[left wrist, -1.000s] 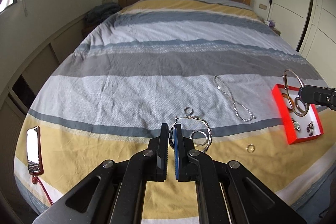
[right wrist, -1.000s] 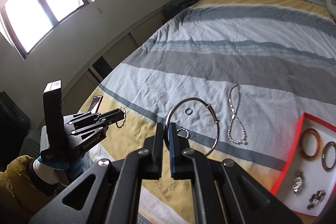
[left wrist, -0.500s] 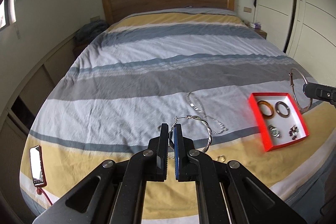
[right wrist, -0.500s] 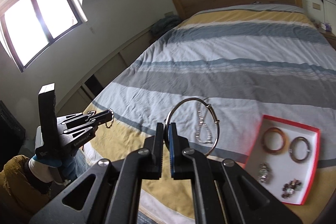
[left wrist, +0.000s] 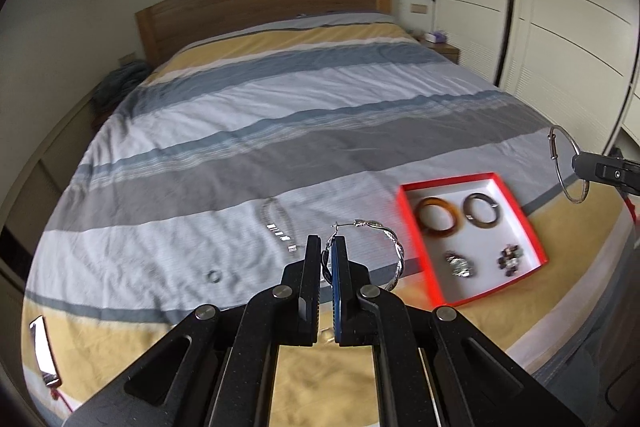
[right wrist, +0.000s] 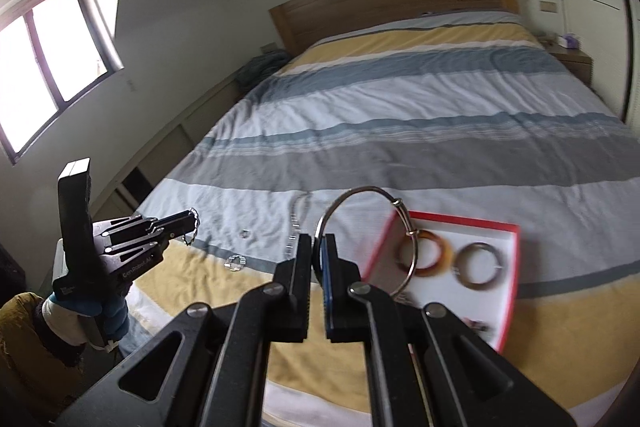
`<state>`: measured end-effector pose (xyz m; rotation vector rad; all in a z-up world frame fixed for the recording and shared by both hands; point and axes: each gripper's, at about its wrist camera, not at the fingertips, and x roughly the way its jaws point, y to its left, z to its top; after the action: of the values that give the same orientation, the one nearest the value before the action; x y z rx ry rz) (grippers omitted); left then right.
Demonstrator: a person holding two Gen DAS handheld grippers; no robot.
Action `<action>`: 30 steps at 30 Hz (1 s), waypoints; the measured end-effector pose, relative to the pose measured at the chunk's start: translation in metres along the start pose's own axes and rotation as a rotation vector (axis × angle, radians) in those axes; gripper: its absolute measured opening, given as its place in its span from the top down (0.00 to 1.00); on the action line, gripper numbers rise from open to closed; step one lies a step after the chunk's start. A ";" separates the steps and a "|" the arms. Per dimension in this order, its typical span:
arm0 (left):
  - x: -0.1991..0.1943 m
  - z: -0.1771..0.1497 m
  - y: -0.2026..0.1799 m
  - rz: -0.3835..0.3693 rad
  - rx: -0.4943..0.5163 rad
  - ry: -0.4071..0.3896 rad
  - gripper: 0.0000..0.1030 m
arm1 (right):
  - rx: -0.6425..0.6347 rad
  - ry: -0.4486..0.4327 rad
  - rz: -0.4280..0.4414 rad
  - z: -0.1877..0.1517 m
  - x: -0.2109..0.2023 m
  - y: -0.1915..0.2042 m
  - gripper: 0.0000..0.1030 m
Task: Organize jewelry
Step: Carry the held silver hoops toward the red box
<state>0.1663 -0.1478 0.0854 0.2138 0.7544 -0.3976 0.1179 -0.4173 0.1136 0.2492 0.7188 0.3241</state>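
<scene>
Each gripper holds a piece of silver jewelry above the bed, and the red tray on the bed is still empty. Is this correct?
Not quite: the red tray is not empty. The left wrist view shows two bangles and two smaller pieces inside. The rest holds: the left gripper pinches a twisted hoop, the right gripper a thin bangle.

Bed [left wrist: 280, 115] with striped cover. Lying directly on it: red-rimmed tray [left wrist: 528, 227], silver chain [left wrist: 276, 223], 1 small ring [left wrist: 214, 275], 1 band ring [right wrist: 237, 262], phone [left wrist: 42, 353] at near-left edge.
</scene>
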 end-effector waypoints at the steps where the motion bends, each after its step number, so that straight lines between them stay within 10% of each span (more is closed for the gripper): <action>1: 0.005 0.001 -0.005 -0.009 0.007 0.004 0.96 | 0.006 0.001 -0.011 0.000 -0.002 -0.008 0.96; 30: 0.212 -0.005 -0.161 -0.172 0.147 0.285 0.96 | 0.097 0.256 -0.079 -0.037 0.148 -0.157 0.96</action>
<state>0.2350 -0.3500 -0.0746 0.3498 1.0290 -0.5944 0.2290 -0.5028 -0.0546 0.2729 0.9953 0.2486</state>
